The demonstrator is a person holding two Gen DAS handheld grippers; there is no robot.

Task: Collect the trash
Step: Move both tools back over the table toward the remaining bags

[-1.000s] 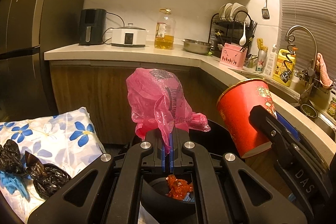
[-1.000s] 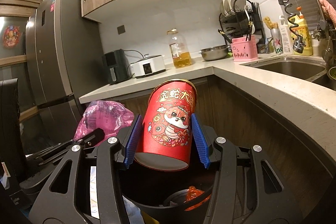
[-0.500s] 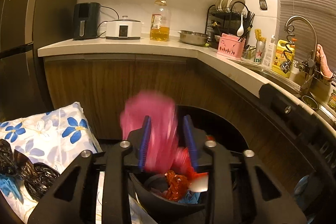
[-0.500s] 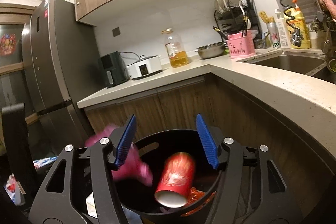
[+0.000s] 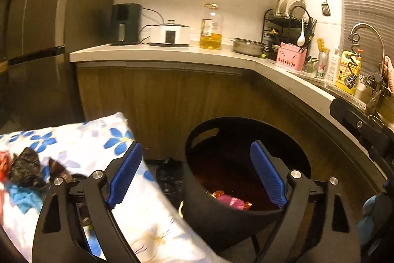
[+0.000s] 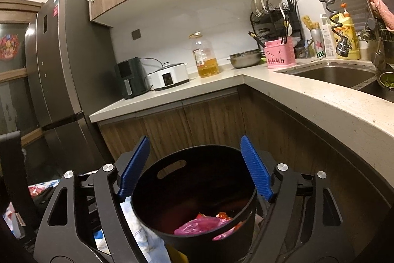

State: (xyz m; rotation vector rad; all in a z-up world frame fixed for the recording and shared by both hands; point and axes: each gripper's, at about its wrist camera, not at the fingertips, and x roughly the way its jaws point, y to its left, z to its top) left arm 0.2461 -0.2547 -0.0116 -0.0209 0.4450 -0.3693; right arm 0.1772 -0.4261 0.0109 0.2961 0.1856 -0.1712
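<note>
A black round trash bin [image 5: 221, 213] [image 6: 172, 233] stands on the floor below both grippers. Inside it lies a crumpled pink plastic bag [image 6: 204, 226] [image 5: 230, 201] beside orange wrappers [image 6: 221, 215]; the red paper cup is not visible in the bin. My left gripper [image 5: 197, 176] hangs over the bin's left rim, its jaws opening wide with nothing between them. My right gripper [image 6: 194, 166] hovers over the bin mouth, jaws also opening, holding nothing. Black crumpled bags [image 5: 24, 169] and a blue scrap [image 5: 22, 196] lie on the flowered cloth [image 5: 81, 139] at left.
A wooden cabinet front and pale L-shaped counter [image 6: 307, 95] wrap behind and right of the bin. A grey fridge [image 6: 59, 65] stands at left. The counter carries an oil bottle [image 5: 210, 28], a dish rack [image 6: 273, 14] and a sink [image 6: 335, 73].
Both grippers opened and let go: the pink bag fell from the left one and the red cup from the right one into the bin. The left gripper shifted left, over the flowered cloth.
</note>
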